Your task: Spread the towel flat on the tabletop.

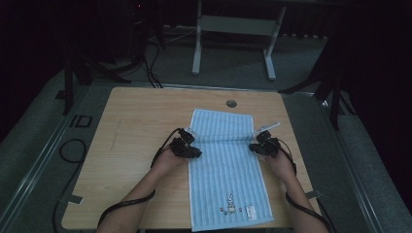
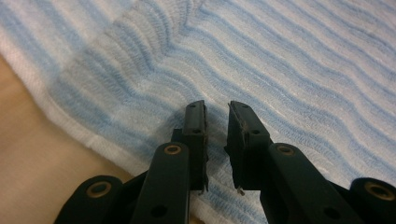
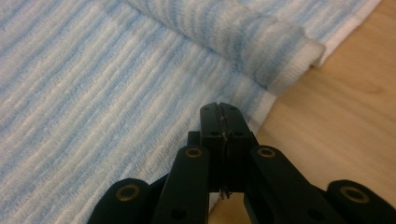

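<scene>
both my grippers sit at the towel [image 1: 228, 160], which lies flat along the table [image 1: 136, 126] with its far end folded over: the left gripper [image 2: 217, 119] has a narrow gap holding nothing, the right gripper [image 3: 219, 112] is closed and empty. if i regrip carelessly, the fold [image 3: 261, 37] may slide crooked or pinch both layers.

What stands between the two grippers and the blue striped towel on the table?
Nothing visible does. The left gripper hangs directly over the towel near its left edge, jaws slightly apart with nothing between them. The right gripper is shut at the towel's right edge, just before the folded-over layer.
</scene>
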The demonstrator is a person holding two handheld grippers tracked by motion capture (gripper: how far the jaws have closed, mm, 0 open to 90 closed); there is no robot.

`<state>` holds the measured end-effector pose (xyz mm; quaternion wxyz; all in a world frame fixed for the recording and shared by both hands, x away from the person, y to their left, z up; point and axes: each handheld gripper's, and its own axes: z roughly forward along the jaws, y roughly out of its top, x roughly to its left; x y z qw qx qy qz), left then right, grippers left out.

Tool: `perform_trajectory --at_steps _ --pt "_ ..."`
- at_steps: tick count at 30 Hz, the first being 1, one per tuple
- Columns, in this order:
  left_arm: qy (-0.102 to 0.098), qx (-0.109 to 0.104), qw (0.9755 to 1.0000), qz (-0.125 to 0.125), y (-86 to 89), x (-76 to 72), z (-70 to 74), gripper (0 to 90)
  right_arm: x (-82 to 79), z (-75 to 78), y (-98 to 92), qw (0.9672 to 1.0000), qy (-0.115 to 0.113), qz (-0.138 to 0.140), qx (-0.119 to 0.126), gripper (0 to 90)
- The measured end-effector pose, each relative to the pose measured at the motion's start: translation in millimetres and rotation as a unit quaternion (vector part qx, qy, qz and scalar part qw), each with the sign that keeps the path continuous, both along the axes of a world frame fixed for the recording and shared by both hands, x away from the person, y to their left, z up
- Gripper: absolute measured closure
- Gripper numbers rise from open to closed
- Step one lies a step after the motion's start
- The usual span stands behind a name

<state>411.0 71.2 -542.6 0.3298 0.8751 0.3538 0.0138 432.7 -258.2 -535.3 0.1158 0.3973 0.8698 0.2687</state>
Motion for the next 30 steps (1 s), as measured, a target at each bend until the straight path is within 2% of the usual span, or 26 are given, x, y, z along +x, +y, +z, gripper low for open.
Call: perform_trajectory --at_steps 3,4,8,15,21,23,25,28,29,30 --pt "0.006 -0.001 1.0 0.007 -0.8 7.4 0.5 76.5 4.1 0.2 -0.1 1.0 0.001 -0.005 0.0 89.2" --pt "0.006 -0.001 1.0 0.005 -1.4 7.2 0.6 74.0 3.9 0.3 0.6 1.0 -0.001 -0.008 -0.003 88.5" --pt "0.0 0.004 1.0 -0.005 -1.0 -1.1 0.8 72.9 -2.0 0.1 1.2 0.9999 -0.007 -0.007 -0.008 87.7" --pt "0.002 0.01 0.9995 -0.031 -2.3 -19.1 2.3 71.6 -31.1 -0.2 -1.6 0.9999 -0.011 0.006 -0.009 86.7" --pt "0.014 0.0 0.9988 -0.046 -1.2 -27.7 1.9 71.2 -53.4 0.4 -7.8 0.9997 -0.007 0.021 -0.011 85.8" --pt "0.007 0.001 0.999 -0.044 -1.3 -30.4 3.3 71.1 -56.4 1.7 -8.7 0.9995 -0.002 0.027 -0.016 85.7" --pt "0.003 -0.01 0.9991 -0.041 -1.0 -33.6 6.6 71.2 -58.2 3.9 -9.2 0.9995 -0.006 0.025 -0.018 85.1" --pt "-0.02 -0.019 0.999 -0.034 -0.9 -41.1 12.3 71.7 -60.5 10.5 -11.5 0.9997 -0.017 0.018 0.008 85.2" --pt "-0.029 -0.015 0.999 -0.032 -1.1 -42.8 12.6 72.0 -61.4 12.2 -11.5 0.9996 -0.017 0.014 0.019 85.2" --pt "-0.027 -0.015 0.9991 -0.029 -1.4 -43.6 11.3 72.0 -61.2 12.8 -10.9 0.9994 -0.018 0.016 0.024 85.3"
